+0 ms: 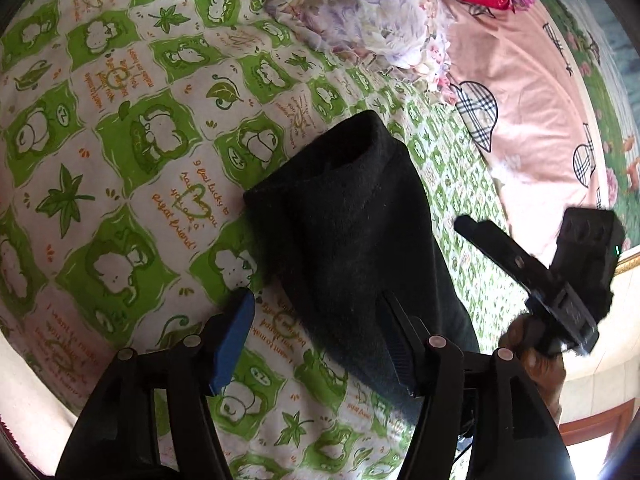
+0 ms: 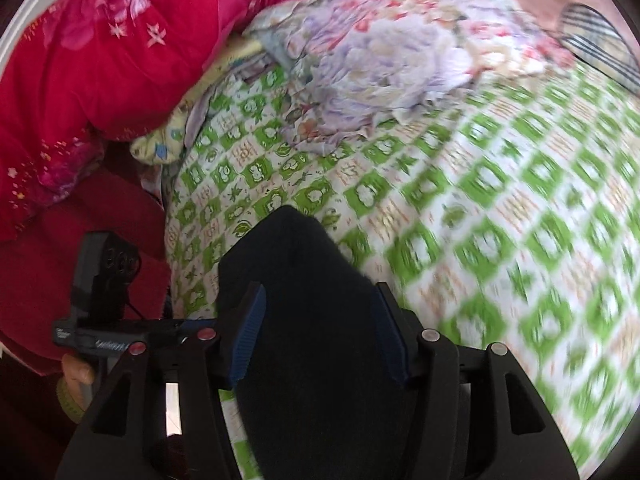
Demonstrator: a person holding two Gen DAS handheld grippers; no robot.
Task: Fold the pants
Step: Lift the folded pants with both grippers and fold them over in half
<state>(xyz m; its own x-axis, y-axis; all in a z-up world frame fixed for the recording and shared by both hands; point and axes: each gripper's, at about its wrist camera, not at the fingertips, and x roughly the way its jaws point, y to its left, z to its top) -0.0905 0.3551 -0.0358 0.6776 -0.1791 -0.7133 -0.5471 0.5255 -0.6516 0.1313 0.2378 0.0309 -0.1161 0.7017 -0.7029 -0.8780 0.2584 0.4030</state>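
Black pants (image 1: 352, 216) lie on the green-checked bed sheet (image 1: 120, 152).
Both grippers, left (image 1: 320, 336) and right (image 2: 320, 336), hold their jaws apart, clamping nothing.

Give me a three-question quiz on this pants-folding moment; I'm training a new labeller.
1. True or false: the black pants lie on a green-checked bedsheet.
2. What colour are the left gripper pads?
3. In the right wrist view, the red quilt is at: A upper left, B lower right.

Key: 1 true; 2 blue; 3 A.
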